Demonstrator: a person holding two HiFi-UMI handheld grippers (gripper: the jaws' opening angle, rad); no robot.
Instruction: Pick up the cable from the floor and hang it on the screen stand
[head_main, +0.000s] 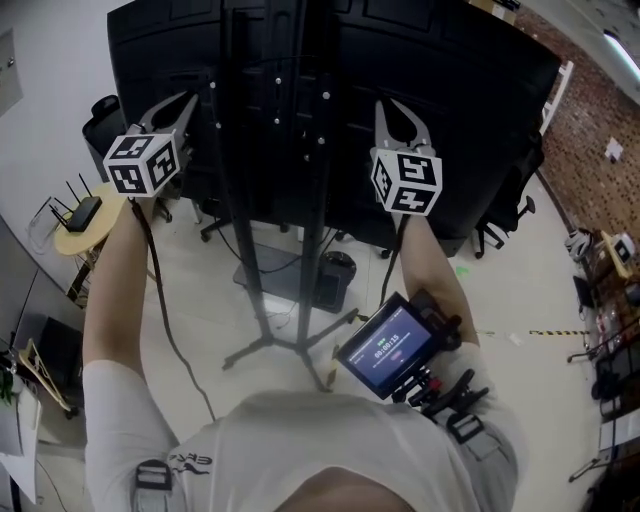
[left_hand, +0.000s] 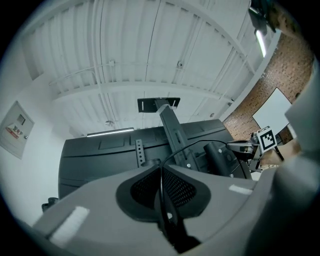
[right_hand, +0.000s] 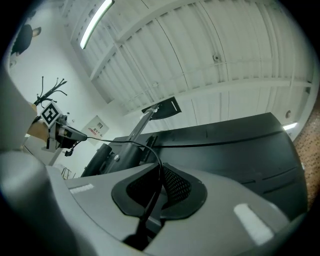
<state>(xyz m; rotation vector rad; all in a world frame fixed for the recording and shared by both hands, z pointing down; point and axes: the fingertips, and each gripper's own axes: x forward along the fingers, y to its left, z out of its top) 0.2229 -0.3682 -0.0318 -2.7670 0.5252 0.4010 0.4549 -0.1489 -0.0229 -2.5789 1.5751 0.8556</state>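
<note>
Grippers: two are counted, the left gripper (head_main: 185, 102) and the right gripper (head_main: 390, 108).
Cable (left_hand: 198, 141): one is seen.
Screen (head_main: 460, 110): one is seen.
Screen stand (head_main: 312, 200): one is seen.
Router (head_main: 85, 212): one is seen.

Small screen (head_main: 390, 350) below the screen stand (head_main: 315, 230) is showing white digits, too blurred to read. Wall sign (left_hand: 17, 130) left of the stand is carrying red print, not resolving.

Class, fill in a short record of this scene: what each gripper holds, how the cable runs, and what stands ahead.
left gripper: shut on the cable
right gripper: shut on the cable
cable: thin, black, arcs from one gripper to the other
screen stand: straight ahead, between the raised grippers
screen: black, its back faces the person
stage: cable lifted, apparently not yet hung
</note>
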